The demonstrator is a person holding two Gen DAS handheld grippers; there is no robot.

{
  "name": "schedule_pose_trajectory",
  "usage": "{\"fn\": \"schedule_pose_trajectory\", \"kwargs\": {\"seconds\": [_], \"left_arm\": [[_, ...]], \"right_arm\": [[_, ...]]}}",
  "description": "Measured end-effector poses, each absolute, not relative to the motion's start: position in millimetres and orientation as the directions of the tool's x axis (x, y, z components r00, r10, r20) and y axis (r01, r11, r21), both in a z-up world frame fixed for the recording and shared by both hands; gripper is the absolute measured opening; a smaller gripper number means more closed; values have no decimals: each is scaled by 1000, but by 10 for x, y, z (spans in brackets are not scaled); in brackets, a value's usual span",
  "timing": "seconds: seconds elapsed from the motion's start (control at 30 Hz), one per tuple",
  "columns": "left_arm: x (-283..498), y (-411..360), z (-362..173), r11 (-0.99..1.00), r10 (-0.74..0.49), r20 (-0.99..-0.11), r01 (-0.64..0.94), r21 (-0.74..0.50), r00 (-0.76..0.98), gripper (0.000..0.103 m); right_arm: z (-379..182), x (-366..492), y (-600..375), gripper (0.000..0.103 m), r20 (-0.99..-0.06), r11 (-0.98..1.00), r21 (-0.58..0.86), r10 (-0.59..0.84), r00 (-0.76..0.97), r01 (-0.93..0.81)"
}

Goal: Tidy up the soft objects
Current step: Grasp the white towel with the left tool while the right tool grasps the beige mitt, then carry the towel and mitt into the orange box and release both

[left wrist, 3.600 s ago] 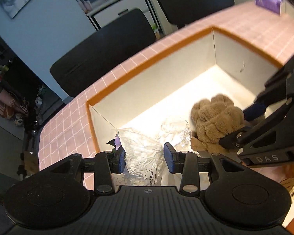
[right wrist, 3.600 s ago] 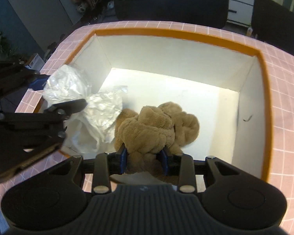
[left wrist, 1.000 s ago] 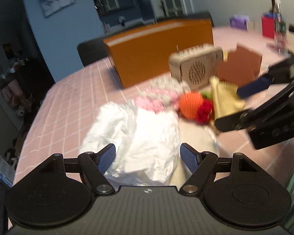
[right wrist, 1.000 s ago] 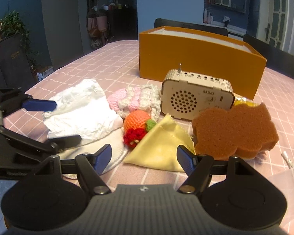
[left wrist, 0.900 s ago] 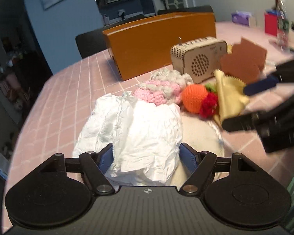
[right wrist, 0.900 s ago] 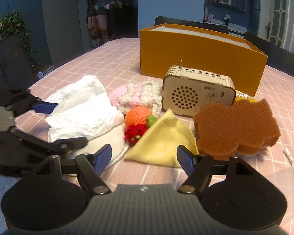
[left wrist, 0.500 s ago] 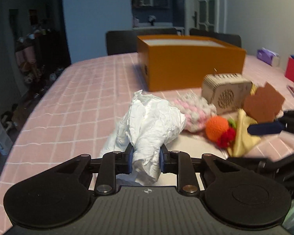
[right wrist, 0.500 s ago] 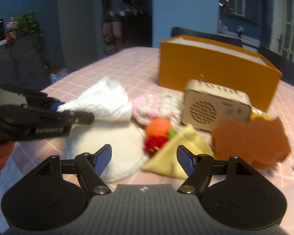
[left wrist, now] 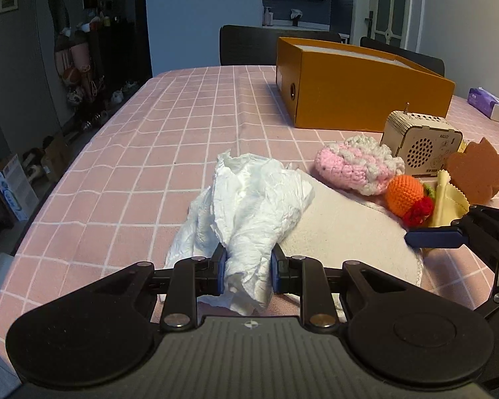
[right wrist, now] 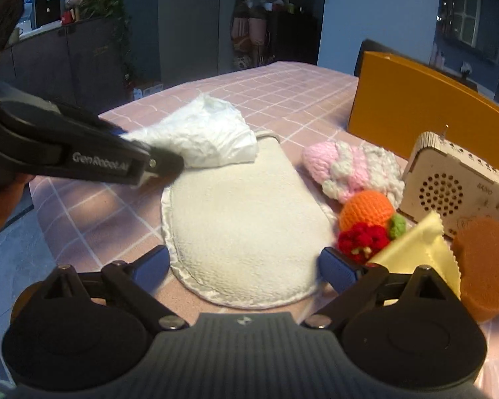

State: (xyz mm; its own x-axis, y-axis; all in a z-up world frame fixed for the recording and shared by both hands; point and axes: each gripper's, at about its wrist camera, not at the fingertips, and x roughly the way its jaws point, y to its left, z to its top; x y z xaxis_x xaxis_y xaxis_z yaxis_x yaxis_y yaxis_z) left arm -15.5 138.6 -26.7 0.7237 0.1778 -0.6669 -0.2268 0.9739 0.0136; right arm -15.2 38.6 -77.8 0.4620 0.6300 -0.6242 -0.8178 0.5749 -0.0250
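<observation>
While the left tool pinches the crumpled white plastic bag, the right tool, jaws opening with nothing gripped, should straddle the flat cream terry pad squarely.

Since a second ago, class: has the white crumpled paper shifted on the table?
Yes. The white crumpled paper, once spread flat beside the pink crochet piece, is now bunched narrow between the left tongs, pulled away from it.

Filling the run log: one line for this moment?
left tongs: shut on tissue | right tongs: opening, over mitt | box: behind
</observation>
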Motion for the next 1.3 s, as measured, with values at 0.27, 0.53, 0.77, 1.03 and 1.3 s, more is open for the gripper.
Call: {"fn": "schedule_pose_trajectory", "kwargs": {"seconds": [0.27,0.53,0.77,1.03,1.3], "left_arm": [[-164,1366,-270,973,172,-668,-230,2,724,27],[-229,1333,-130,965,202,-638,-261,1,743,27],[-374,1242,238,963,228,-553,-269,8,801,28],[-419,1042,753,967,235,-414,-254,11,879,28],[-41,821,1152,986,162,-303,-163,22,939,27]], "right_arm": [[-756,-124,370,39,-591,597,-69,621,515,-799],[-572,-217,422,10,-549,546,-207,622,558,-812],[-151,-27,118,10,-530,581,-26,682,505,-813],[415,85,-522,10,-449,624,120,728,518,-772],[997,315,-1195,11,-329,729,181,678,657,-661]]}}
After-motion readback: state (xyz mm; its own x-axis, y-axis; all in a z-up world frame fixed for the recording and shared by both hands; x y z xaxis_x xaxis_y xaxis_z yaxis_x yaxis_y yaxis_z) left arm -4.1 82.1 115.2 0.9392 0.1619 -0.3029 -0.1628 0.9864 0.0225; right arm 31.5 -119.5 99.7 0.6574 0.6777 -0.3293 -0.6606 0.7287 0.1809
